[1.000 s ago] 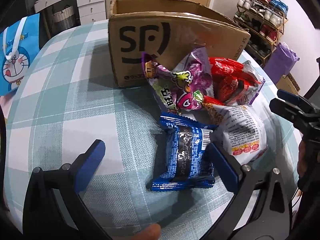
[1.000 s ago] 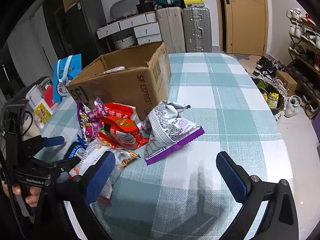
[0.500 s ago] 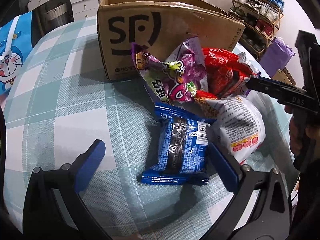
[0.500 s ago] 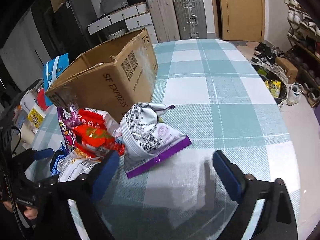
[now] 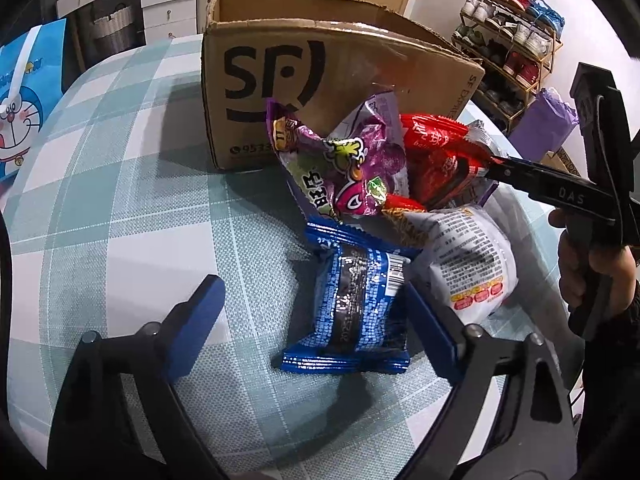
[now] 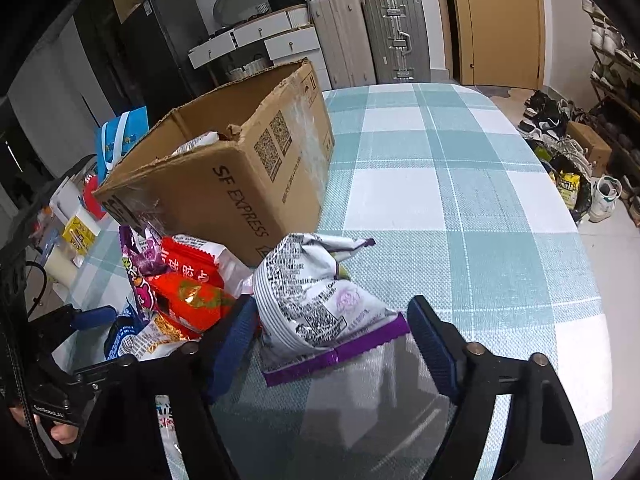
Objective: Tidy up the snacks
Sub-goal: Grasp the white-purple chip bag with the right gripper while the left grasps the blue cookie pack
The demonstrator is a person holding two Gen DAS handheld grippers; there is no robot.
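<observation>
Both jaws had narrowed: the left hand-held gripper [image 5: 316, 320] straddled the blue packet [image 5: 352, 304], the right hand-held gripper [image 6: 332, 332] the white-and-purple bag [image 6: 320, 304], both ungripped, on the checked counter [image 6: 460, 184].

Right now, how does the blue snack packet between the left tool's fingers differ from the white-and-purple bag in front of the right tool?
The blue snack packet is small, squarish and lies flat; the white-and-purple bag is larger, crumpled and puffed up. The packet sits beside a white pouch; the bag lies at the pile's other edge. Both rest on the checked tablecloth.

Snack packets [image 5: 360, 208] before box [image 5: 320, 72]
</observation>
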